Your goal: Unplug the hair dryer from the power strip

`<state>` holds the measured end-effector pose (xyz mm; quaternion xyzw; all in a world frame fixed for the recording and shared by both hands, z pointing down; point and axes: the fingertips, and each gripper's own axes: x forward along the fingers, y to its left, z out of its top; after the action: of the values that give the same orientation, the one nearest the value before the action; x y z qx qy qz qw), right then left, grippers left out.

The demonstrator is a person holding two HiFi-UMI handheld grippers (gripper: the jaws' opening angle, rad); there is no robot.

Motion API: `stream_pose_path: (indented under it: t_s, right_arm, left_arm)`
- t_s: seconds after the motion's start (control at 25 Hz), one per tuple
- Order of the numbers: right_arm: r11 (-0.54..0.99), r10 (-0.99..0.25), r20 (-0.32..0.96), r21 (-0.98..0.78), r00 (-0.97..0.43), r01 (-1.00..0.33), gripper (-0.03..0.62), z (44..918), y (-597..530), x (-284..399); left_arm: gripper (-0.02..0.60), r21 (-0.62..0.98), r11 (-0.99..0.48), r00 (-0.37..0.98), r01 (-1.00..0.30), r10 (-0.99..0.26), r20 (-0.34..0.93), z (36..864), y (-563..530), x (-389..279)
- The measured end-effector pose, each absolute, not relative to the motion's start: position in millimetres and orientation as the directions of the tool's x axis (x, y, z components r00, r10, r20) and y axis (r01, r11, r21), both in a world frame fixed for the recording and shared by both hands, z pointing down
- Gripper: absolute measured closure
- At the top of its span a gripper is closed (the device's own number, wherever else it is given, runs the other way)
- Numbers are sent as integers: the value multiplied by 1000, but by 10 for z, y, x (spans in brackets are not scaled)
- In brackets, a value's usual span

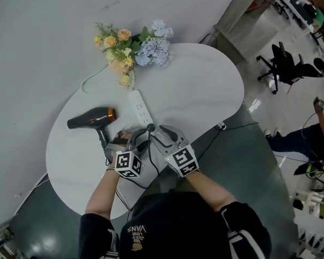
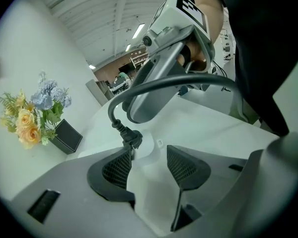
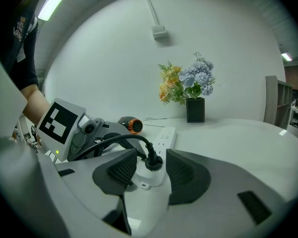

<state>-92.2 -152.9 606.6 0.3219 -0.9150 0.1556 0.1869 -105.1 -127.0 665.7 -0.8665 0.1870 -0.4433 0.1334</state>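
Observation:
A black hair dryer with an orange nozzle ring lies on the white oval table. Its black plug sits in the near end of a white power strip. Both grippers meet at that end. My right gripper is open, its pads flanking the plug and the strip's end with narrow gaps. My left gripper is open too, with the strip's end between its jaws and the plug just past the left pad. The cord arches over toward the right gripper's body.
A black pot of yellow and blue flowers stands at the table's far edge against the wall. A thin white cable runs from the strip off the far side. Office chairs and a seated person are on the floor at right.

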Motion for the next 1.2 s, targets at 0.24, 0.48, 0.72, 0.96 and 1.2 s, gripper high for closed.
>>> stream_pose_path:
  t_s: [0.24,0.48,0.72,0.96,1.2]
  right_arm:
    - [770,-509,449,-144,-735,-622,408,6143,-1561,-1012]
    - [800,-487,441,-121,-754,-588,408,6199,-1628,-1105]
    - [797,-500,443,-100,-744,-595,440,6249,-1706,-1141]
    - [787,-515,449,-88,-730,-610,489,6290,-1726,-1146]
    - [777,-532,448,-78,-718,-624,514,6291,-1724,-1128]
  left_arm:
    - [373,-417,-883,529,-216,-465,710,6649,-1302,-1071]
    - [410,-428,-876,535,-222,-476,698,6651,-1336,-1082]
    - [410,-420,-875,553,-240,-479,682,6653,-1338,-1078]
    - [410,-413,-875,556,-252,-480,679,6660,-1360,-1077]
    - [410,-404,-874,549,-269,-484,682,6655,-1372,-1055]
